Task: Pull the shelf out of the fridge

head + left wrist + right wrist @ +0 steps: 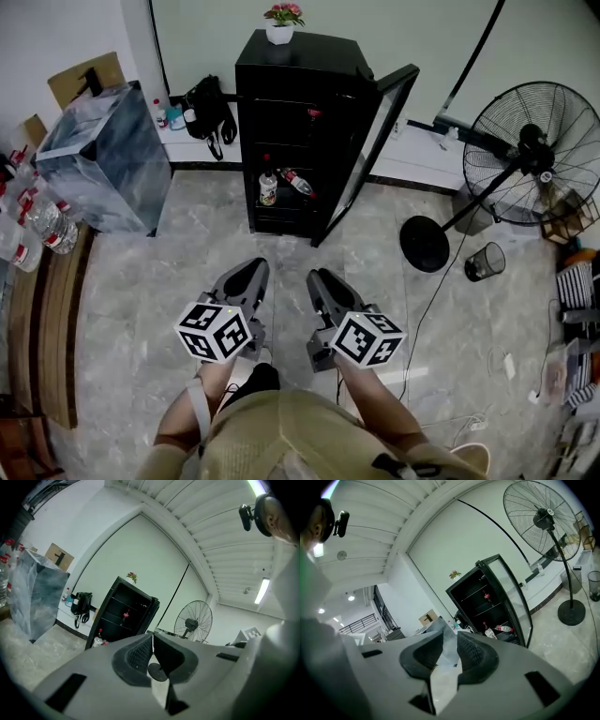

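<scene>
— How do the grippers stand?
— The left gripper is clenched and empty. The right gripper is parted, with nothing between.
— And the shelf?
— The shelf is inside the open fridge, well ahead of both.

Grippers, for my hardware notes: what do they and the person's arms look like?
Both the left gripper and right gripper are grey moulded shells tapering to two dark, ribbed pads. Each carries a white cube printed with black square markers. No cables show. The person wears an olive-tan top.
</scene>
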A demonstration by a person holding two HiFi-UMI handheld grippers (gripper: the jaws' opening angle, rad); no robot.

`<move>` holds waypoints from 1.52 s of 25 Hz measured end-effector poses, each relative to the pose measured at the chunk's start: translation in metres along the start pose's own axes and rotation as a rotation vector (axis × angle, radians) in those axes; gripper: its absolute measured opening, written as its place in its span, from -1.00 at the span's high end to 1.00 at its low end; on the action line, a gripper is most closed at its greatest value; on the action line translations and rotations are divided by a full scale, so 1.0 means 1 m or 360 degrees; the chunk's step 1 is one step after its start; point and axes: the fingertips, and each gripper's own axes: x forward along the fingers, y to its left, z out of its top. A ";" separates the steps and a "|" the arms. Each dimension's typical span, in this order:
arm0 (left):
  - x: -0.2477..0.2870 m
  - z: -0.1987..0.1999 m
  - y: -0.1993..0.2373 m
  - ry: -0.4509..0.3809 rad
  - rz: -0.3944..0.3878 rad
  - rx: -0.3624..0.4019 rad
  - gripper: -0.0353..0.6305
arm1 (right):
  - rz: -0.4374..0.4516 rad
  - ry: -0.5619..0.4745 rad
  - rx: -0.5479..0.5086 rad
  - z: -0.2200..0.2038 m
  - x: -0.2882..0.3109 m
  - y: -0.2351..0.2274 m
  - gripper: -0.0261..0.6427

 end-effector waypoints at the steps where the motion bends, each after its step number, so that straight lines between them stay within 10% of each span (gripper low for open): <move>1: 0.003 0.004 0.007 0.0004 -0.0005 0.0001 0.85 | -0.0010 -0.0001 0.0014 0.001 0.009 0.000 0.67; 38: 0.198 0.083 0.144 -0.0029 -0.0032 -0.0019 0.85 | -0.0035 -0.0144 0.0356 0.115 0.239 -0.095 0.50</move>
